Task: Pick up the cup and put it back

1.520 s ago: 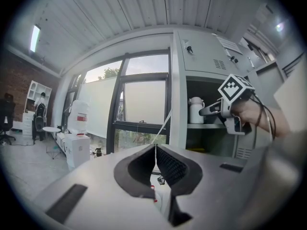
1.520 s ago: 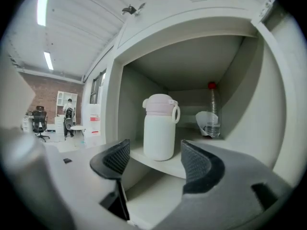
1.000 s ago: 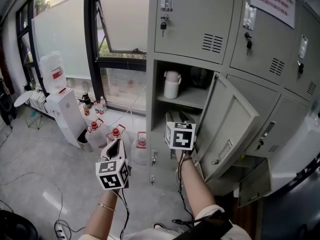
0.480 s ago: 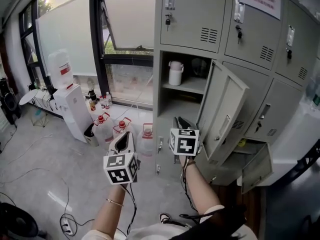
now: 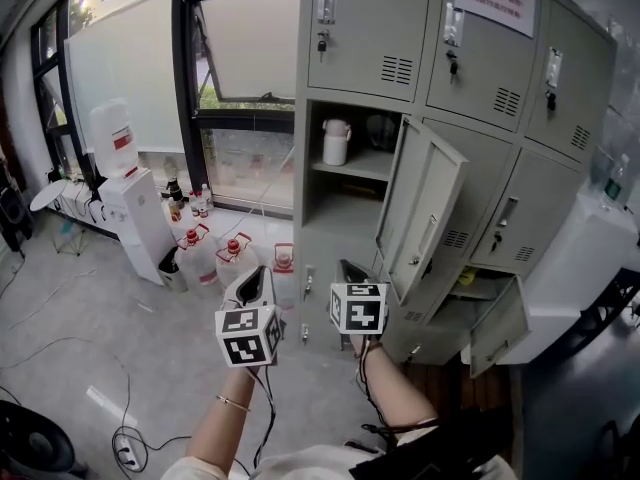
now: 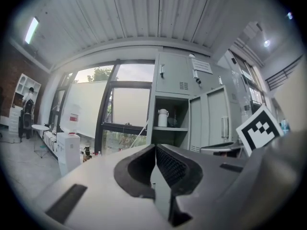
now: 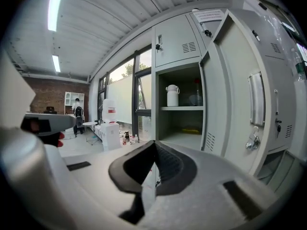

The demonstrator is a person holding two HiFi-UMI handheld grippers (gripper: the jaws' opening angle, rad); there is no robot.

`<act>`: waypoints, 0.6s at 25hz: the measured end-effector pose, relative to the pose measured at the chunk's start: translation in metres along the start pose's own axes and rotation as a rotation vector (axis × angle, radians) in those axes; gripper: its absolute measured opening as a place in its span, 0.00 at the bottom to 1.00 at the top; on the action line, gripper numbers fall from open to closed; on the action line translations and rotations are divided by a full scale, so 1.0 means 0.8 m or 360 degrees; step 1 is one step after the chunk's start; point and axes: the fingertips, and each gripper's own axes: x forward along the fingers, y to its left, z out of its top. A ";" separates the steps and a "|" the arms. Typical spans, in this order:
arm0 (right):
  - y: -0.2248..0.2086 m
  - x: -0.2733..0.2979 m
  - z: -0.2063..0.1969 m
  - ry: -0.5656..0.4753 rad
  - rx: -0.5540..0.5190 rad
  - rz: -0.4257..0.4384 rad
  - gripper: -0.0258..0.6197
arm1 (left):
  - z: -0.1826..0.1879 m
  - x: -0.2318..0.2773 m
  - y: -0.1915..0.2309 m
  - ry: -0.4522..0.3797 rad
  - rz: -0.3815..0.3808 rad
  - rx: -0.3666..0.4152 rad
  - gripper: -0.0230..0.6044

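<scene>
A white lidded cup (image 5: 335, 143) stands upright on the shelf of the open grey locker (image 5: 350, 203); it also shows in the left gripper view (image 6: 163, 118) and the right gripper view (image 7: 172, 96). Both grippers hang well short of the locker, low in the head view. My left gripper (image 5: 262, 273) points level, its jaws shut with nothing in them (image 6: 155, 147). To its right, my right gripper (image 5: 350, 268) tilts slightly down; its jaws have just been closing and now meet empty (image 7: 154, 143).
The locker door (image 5: 420, 218) swings out to the right of the shelf, and a lower door (image 5: 495, 328) hangs open too. A water dispenser (image 5: 125, 203) and several water bottles (image 5: 200, 253) stand by the window at left. Cables lie on the floor (image 5: 60, 348).
Both grippers have drawn back from the locker and sit lower in the head view. The locker looks farther away. The cup stays on its shelf.
</scene>
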 end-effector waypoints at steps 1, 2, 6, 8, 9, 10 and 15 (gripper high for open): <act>-0.001 -0.005 -0.004 0.0004 0.0004 0.0008 0.03 | -0.003 0.000 -0.005 0.0006 -0.0004 0.0003 0.05; -0.002 -0.009 -0.007 0.0004 0.0006 0.0015 0.03 | -0.006 0.000 -0.010 0.0011 -0.0006 0.0004 0.05; -0.008 -0.018 -0.009 -0.0014 0.0006 0.0036 0.03 | -0.012 0.005 -0.021 0.0019 0.0010 -0.0008 0.05; -0.015 -0.020 -0.010 -0.0011 0.0004 0.0042 0.03 | -0.015 0.008 -0.024 0.0024 0.0031 -0.0023 0.05; -0.018 -0.021 -0.012 -0.0006 0.0004 0.0048 0.03 | -0.016 0.009 -0.027 0.0029 0.0040 -0.0030 0.05; -0.022 -0.022 -0.013 -0.0002 0.0005 0.0055 0.03 | -0.017 0.010 -0.031 0.0035 0.0046 -0.0033 0.05; -0.039 -0.030 -0.015 0.0000 -0.0021 0.0075 0.03 | -0.023 0.017 -0.054 0.0043 0.0057 -0.0021 0.05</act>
